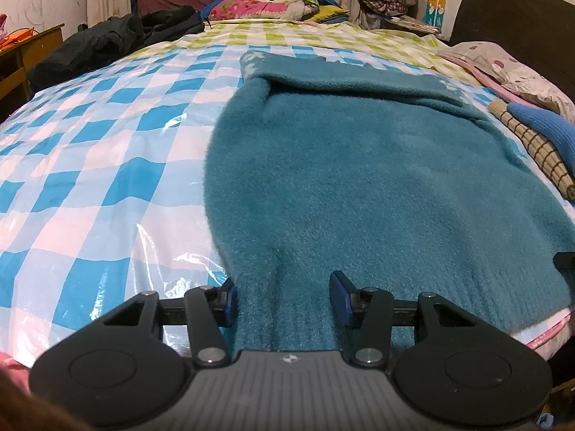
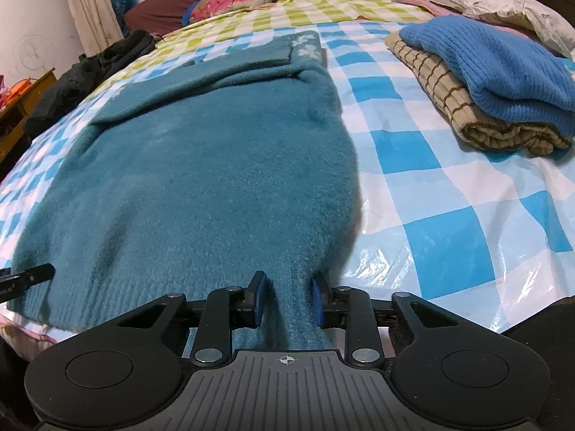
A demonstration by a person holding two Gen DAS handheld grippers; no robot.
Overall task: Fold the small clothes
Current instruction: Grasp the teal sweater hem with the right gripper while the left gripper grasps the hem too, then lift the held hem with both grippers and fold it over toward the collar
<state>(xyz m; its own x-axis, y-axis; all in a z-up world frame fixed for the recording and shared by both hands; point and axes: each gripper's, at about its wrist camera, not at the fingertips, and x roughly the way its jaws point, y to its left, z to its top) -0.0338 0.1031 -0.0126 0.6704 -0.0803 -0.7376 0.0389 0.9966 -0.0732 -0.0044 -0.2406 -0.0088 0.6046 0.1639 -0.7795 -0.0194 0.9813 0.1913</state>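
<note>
A fuzzy teal sweater (image 1: pixel 359 165) lies flat on the checked bed cover, its sleeves folded across the far end; it also shows in the right wrist view (image 2: pixel 201 172). My left gripper (image 1: pixel 284 298) is at the sweater's near left hem, jaws wide apart with the hem fabric between them. My right gripper (image 2: pixel 287 300) is at the near right hem, jaws partly closed around a bunch of the hem, with small gaps beside the blue pads (image 2: pixel 259 303).
A folded stack, a blue knit on a tan striped garment (image 2: pixel 485 82), lies to the right. A pillow (image 2: pixel 503 0) sits beyond it. Dark clothes (image 1: pixel 107 43) lie at the far left, a pile of bedding (image 1: pixel 266 5) at the far end.
</note>
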